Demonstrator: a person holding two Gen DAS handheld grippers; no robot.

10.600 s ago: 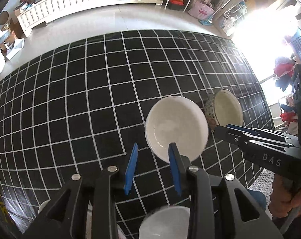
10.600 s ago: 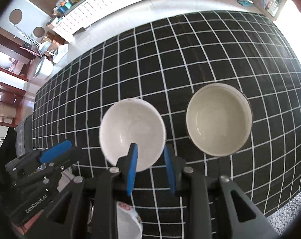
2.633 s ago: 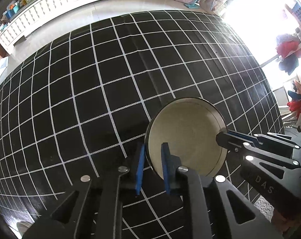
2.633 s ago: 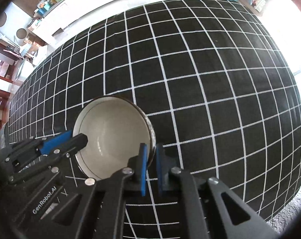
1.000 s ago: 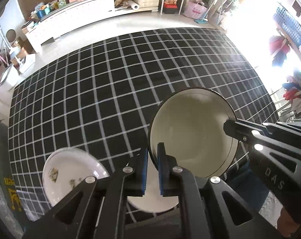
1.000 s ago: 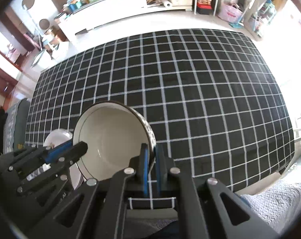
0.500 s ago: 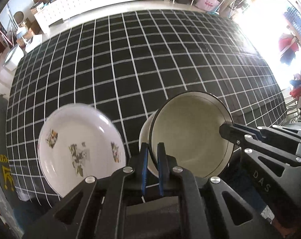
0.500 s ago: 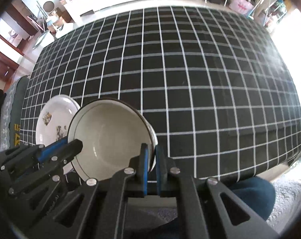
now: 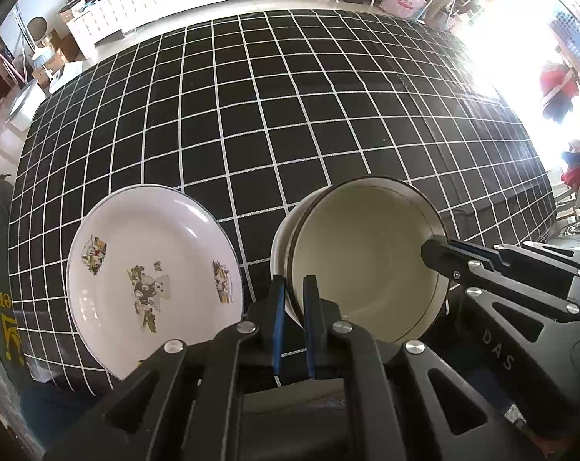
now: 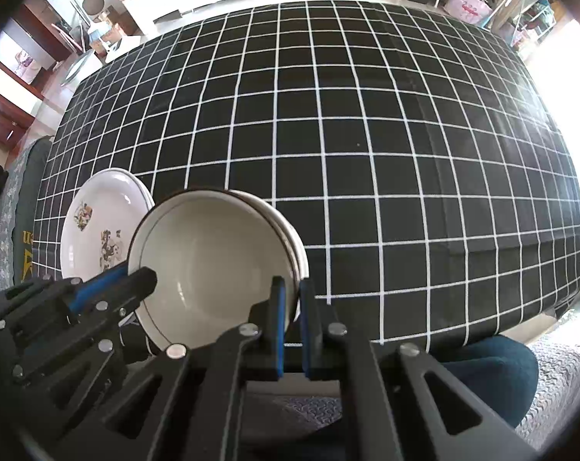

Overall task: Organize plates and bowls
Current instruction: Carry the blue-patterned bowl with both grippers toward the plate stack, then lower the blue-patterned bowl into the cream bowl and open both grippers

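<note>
Lower bowl [image 9: 280, 238]: mostly hidden inside the stack, only a rim sliver seen.
Plate [image 10: 93, 226]: right part covered by bowls.

1. Grippers: two, the left gripper [image 9: 291, 296] and the right gripper [image 10: 293, 299]
2. Bowls: at least two nested, the cream bowl [image 9: 363, 261] inside a white bowl [image 9: 281, 230]; exact count cannot be told
3. Plates: one floral plate [image 9: 147, 269]
4. Tablecloths: one checked cloth [image 9: 290, 115]

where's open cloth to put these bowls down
Bare cloth runs from the bowls and plate to the far edge. The near edge is crowded: plate on the left, both grippers clamped on the bowls.
</note>
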